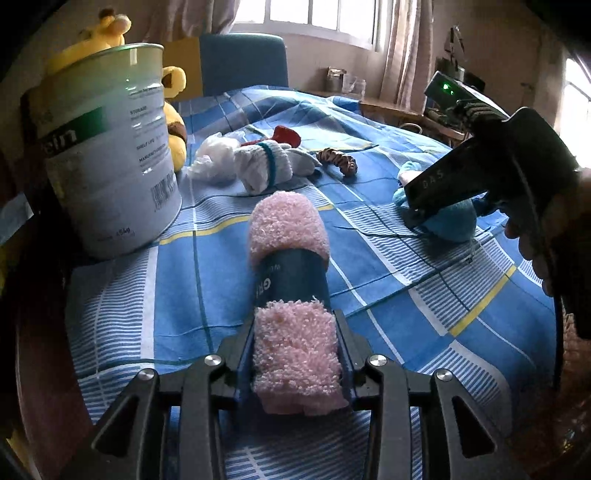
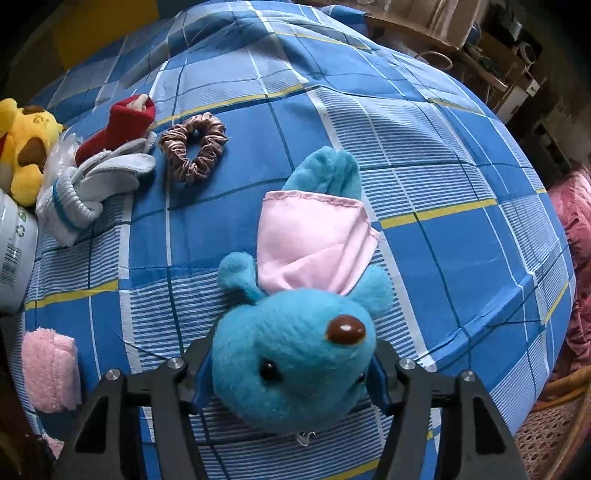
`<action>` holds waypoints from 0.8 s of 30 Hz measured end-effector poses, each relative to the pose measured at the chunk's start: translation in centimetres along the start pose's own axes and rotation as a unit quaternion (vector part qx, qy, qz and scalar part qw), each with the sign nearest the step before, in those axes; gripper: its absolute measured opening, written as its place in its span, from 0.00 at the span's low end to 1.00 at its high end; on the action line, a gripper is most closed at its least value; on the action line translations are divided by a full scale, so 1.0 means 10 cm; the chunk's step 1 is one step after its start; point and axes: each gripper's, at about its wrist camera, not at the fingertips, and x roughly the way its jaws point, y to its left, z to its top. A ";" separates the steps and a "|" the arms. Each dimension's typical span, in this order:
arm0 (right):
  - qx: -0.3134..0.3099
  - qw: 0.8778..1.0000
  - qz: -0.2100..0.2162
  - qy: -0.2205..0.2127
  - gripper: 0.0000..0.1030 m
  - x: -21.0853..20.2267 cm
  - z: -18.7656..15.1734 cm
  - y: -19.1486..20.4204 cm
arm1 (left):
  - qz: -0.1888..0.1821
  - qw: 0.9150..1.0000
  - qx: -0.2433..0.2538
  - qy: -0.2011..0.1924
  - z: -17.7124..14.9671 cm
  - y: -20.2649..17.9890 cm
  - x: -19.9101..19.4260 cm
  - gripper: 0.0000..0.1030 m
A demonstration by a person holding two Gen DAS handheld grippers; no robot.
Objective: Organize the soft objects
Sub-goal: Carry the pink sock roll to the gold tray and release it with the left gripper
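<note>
My left gripper (image 1: 295, 354) is shut on a roll of fluffy pink socks (image 1: 291, 354) with a dark blue paper band, lying lengthwise over the blue checked bedspread (image 1: 424, 302). In the right wrist view the same pink socks (image 2: 50, 369) show at the lower left. My right gripper (image 2: 291, 376) is shut on the head of a blue plush toy (image 2: 291, 350) with a brown nose and a pink cloth (image 2: 314, 243) over its body. The toy lies on the bedspread (image 2: 461, 240). From the left wrist view, the right gripper (image 1: 417, 214) points down onto the blue plush toy (image 1: 450, 225).
A white tin (image 1: 107, 147) stands at the left, a yellow plush (image 1: 110, 29) behind it. Beyond lie a white plastic bag (image 1: 210, 158), white socks (image 1: 266, 166), a red sock (image 1: 288, 134) and a brown scrunchie (image 1: 340, 160). A blue chair (image 1: 243, 62) stands at the far edge.
</note>
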 end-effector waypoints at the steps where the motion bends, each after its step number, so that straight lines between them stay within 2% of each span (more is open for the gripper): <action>1: 0.001 1.000 0.001 0.000 0.63 0.00 -0.01 0.00 | -0.001 1.000 -0.001 -0.001 -0.01 0.01 -0.02 0.37; 14: -0.014 1.000 -0.005 -0.007 0.64 -0.02 0.01 -0.03 | -0.007 1.000 0.003 0.005 -0.01 0.01 -0.07 0.35; 19: -0.019 1.000 -0.007 -0.009 0.64 -0.03 0.00 -0.03 | -0.041 0.997 -0.051 0.034 0.05 0.19 -0.14 0.31; 24: -0.021 1.000 -0.007 -0.009 0.64 -0.04 0.00 -0.03 | -0.051 0.995 -0.080 0.004 0.11 0.41 -0.54 0.31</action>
